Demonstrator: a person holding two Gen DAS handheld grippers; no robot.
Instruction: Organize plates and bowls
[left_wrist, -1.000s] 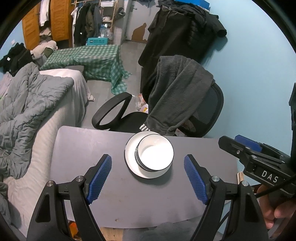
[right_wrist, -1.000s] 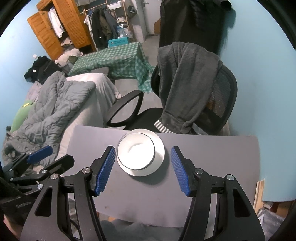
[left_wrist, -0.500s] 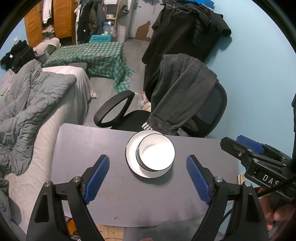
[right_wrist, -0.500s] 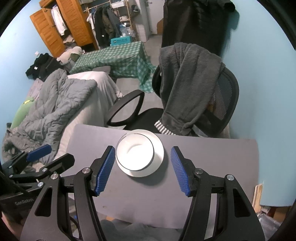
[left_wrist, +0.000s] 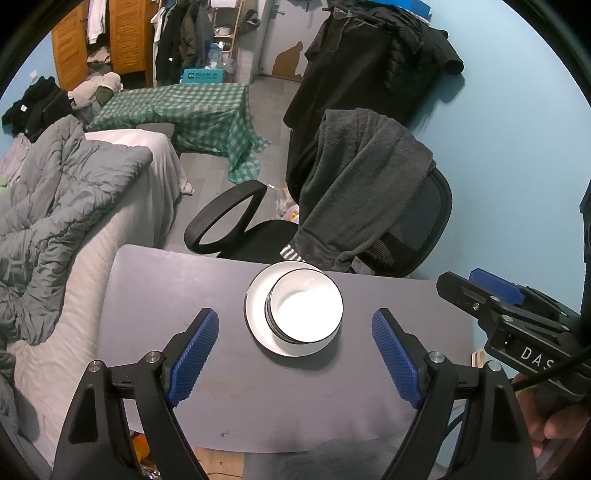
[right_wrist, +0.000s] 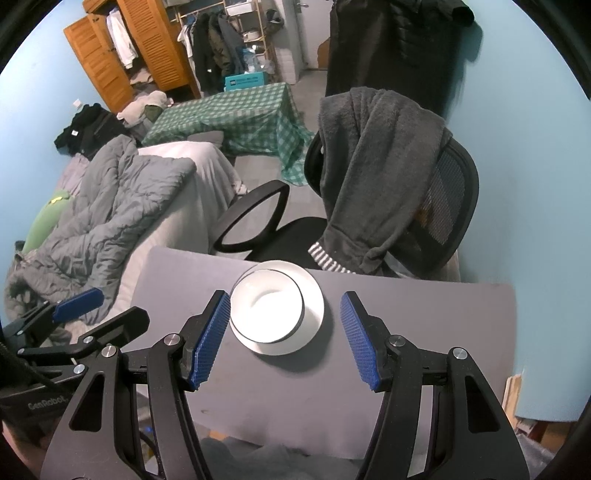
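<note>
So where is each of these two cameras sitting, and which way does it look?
Left wrist view: rides the left gripper, looks down past its open blue fingers at the bowl on the plate; the right gripper and a hand show.
Right wrist view: rides the right gripper, open, aimed likewise; the left gripper shows.
Shared: grey table, chair.

white bowl (left_wrist: 304, 310), grey table (left_wrist: 166, 295), green-checked cloth (left_wrist: 192, 110)
</note>
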